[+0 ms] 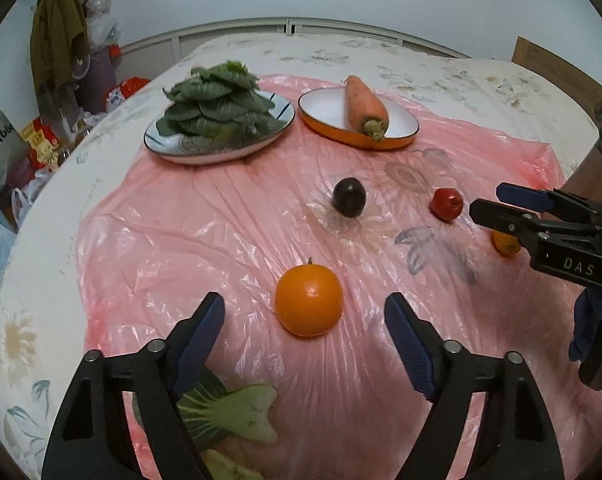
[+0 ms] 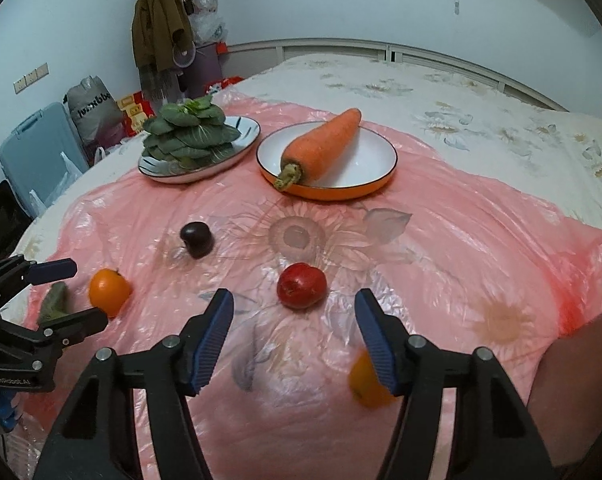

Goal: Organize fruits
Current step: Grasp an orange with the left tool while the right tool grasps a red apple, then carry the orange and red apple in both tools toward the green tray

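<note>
An orange (image 1: 309,300) lies on the pink plastic sheet just ahead of my open, empty left gripper (image 1: 304,312); it also shows in the right wrist view (image 2: 109,291). A red fruit (image 2: 301,286) (image 1: 446,204) lies just ahead of my open, empty right gripper (image 2: 294,312), which also shows in the left wrist view (image 1: 484,200). A dark plum (image 1: 349,197) (image 2: 197,239) sits mid-sheet. A small orange (image 2: 365,382) (image 1: 505,244) lies partly behind my right finger. An orange-rimmed bowl (image 1: 325,110) (image 2: 365,168) holds a carrot (image 1: 365,106) (image 2: 321,144).
A patterned plate (image 1: 169,146) (image 2: 245,130) piled with leafy greens (image 1: 217,106) (image 2: 189,132) stands at the back left. A loose bok choy leaf (image 1: 229,412) (image 2: 53,302) lies under my left gripper. Bags and clutter stand beyond the bed's left edge.
</note>
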{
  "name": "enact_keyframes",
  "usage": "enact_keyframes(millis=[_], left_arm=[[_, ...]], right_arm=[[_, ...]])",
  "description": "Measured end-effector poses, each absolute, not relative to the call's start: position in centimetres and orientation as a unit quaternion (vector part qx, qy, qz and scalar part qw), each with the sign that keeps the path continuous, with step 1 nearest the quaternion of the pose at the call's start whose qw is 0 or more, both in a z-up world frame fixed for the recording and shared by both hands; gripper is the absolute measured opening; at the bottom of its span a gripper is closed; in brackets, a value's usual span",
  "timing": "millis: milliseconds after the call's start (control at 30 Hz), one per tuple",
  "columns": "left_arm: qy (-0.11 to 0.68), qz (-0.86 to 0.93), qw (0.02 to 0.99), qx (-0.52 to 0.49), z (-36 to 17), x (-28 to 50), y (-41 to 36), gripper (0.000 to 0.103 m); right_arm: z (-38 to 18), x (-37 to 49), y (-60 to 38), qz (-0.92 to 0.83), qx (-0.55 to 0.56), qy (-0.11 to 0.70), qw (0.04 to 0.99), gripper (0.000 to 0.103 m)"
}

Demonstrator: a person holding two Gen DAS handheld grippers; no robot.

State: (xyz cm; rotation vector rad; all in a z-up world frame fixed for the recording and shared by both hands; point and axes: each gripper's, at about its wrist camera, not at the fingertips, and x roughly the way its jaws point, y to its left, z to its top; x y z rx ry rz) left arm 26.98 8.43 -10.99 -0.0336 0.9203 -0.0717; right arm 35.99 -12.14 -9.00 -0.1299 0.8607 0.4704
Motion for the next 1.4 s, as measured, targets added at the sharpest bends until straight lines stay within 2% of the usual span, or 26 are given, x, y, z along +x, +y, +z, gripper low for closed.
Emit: enact_keyframes(millis=[200,267,433,500,633,733,1400], left_arm=[[0.464,-0.032,0.885,-0.025,-12.1,27.9,8.7,0.062],[0.466,-0.032,0.884,-0.031,-12.3,28.0,9.0,0.061],[0.474,-0.032,0.879,-0.035,-12.7,28.4,9.4,0.056],[0.479,-0.036,0.877,-0.035,-12.8,28.6,9.4,0.053],[0.486,-0.041,0.872,-0.024,-13.0,28.8,9.0,0.046],[0.491,-0.048,0.87,-0.025,-13.2,28.8,9.0,0.034],[0.469,-0.039,0.88,-0.058,-11.4,27.1,12.6,0.033]], right_arm=[[-10.7,38.2,-12.0,0.216,-0.046,0.436,0.872,0.08],[-11.2,38.8,-11.9,0.215,-0.043,0.442,0.87,0.077],[-12.0,39.8,-11.1,0.221,-0.049,0.453,0.862,0.055],[-12.3,40.0,-10.7,0.226,-0.056,0.458,0.858,0.037],[-12.8,40.0,-10.1,0.229,-0.073,0.465,0.852,0.034],[-12.8,40.0,-10.3,0.23,-0.069,0.464,0.852,0.033],[-10.0,36.3,-11.7,0.244,-0.026,0.443,0.862,0.033]])
